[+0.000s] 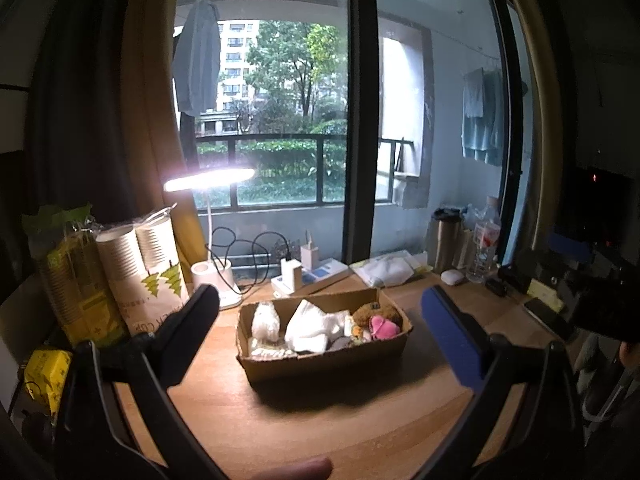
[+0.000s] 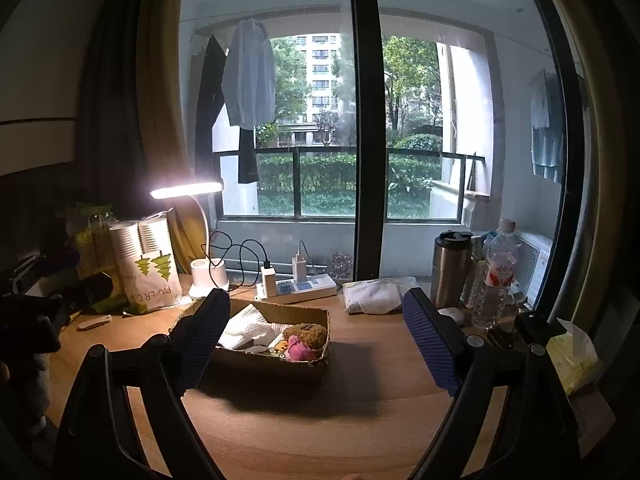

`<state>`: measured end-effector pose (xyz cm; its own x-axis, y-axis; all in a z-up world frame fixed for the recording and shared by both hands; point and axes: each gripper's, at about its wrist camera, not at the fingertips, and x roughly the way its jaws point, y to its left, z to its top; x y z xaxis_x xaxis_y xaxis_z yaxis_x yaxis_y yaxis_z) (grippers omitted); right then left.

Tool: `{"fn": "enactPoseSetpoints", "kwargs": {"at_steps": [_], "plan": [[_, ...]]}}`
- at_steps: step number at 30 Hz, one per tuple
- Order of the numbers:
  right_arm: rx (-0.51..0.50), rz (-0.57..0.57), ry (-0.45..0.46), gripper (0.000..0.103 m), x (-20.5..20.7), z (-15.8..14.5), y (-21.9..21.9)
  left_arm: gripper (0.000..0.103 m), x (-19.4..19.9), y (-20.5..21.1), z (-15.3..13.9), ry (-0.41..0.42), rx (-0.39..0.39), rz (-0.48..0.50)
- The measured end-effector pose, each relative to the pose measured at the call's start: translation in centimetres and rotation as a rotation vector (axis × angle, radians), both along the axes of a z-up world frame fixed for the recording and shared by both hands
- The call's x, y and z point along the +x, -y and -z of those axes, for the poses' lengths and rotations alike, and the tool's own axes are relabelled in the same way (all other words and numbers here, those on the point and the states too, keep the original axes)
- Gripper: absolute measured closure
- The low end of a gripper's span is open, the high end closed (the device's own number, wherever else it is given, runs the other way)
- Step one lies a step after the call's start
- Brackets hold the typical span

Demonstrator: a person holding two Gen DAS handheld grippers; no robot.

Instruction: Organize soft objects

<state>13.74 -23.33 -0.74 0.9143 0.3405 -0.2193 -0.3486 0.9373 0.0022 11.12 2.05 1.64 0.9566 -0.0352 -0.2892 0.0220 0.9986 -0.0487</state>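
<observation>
With the left gripper [image 1: 320, 312] and right gripper [image 2: 316, 320] both spread wide and empty above the desk [image 1: 340, 432], the soft toys and cloths seem already gathered in the cardboard box [image 1: 320, 364] (a pink plush [image 1: 382, 326] among them), so next likely comes the white cloth [image 2: 376, 296] behind it.

One cardboard box [image 1: 320, 364] sits on the counter [image 1: 320, 432] — inside, one pink plush [image 1: 382, 326], one brown plush [image 1: 376, 312] and one white cloth [image 1: 312, 326]. Behind it: one lit lamp [image 1: 208, 179], one steel tumbler [image 2: 450, 268], one water bottle [image 2: 496, 276] — and two packs of paper cups [image 1: 148, 264].

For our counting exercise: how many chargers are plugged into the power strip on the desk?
2. In the right wrist view, one white charger sits at the left end of the power strip; another stands just right of it. None looks hidden.
</observation>
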Motion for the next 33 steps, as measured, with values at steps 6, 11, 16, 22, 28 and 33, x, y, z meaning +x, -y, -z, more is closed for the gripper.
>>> {"fn": "enactPoseSetpoints", "kwargs": {"at_steps": [6, 11, 16, 22, 28, 33], "plan": [[-0.015, -0.008, -0.017, 0.013, 0.6, 0.3, -0.8, 0.001, 0.2, -0.3, 0.3, 0.014, -0.019, 0.001], [-0.031, -0.019, -0.029, 0.013, 1.0, 0.7, -1.7, 0.001, 0.1, -0.7, 0.4, 0.027, -0.025, -0.011], [-0.031, -0.021, -0.027, 0.013, 0.9, 0.6, -2.4, 0.001, -0.2, -0.9, 0.4, 0.025, -0.015, -0.017], [-0.040, -0.026, -0.027, 0.013, 0.7, 0.5, -2.9, 0.001, -0.5, -1.2, 0.3, 0.033, -0.031, -0.025], [-0.038, -0.018, -0.018, 0.013, 0.5, 0.2, -2.6, 0.001, -0.7, -0.9, 0.2, 0.034, -0.026, -0.014], [-0.034, -0.010, -0.015, 0.013, 0.6, 0.2, -2.2, 0.001, -0.8, -0.9, 0.0, 0.040, -0.025, -0.013]]}}
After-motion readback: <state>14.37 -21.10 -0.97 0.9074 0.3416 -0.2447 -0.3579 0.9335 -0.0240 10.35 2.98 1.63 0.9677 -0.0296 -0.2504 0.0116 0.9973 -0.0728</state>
